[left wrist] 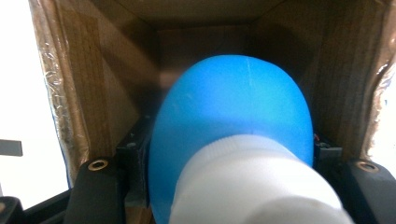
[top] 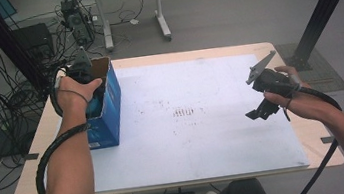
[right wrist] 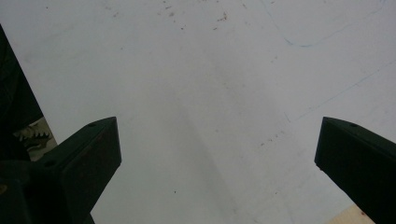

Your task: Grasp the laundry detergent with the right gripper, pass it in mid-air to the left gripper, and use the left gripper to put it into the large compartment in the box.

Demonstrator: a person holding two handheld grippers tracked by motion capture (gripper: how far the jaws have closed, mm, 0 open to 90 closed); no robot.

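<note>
A: Entry, left side. Left gripper (top: 88, 80) is down in the mouth of the open-topped blue cardboard box (top: 112, 116), which stands at the left edge of the white sheet (top: 200, 138) covering the light wooden table (top: 311, 136). The person's left hand (top: 75, 95) holds the gripper over the opening.

B: Jaw state on the left?

A: Clamped on a rounded blue plastic bottle with a white screw cap (left wrist: 233, 140). In the left gripper view the bottle sits between the two black jaws, its blue body pointing into the box and the cap end nearest the camera. Brown cardboard walls close in on both sides and behind it.

B: So the bottle is inside the box?

A: Within the box walls, yes. Whether it touches the bottom, cannot tell; the bottle hides the floor of the box.

B: Right side?

A: Right gripper (top: 261, 110) is held above the right part of the white sheet, well apart from the box. The right hand (top: 295, 97) grips its body. In the right gripper view the jaws stand wide apart with nothing between them, just bare sheet with faint specks and a thin blue pen line.

B: Anything else on the sheet?

A: A patch of small dark marks (top: 184, 110) near the middle.
</note>
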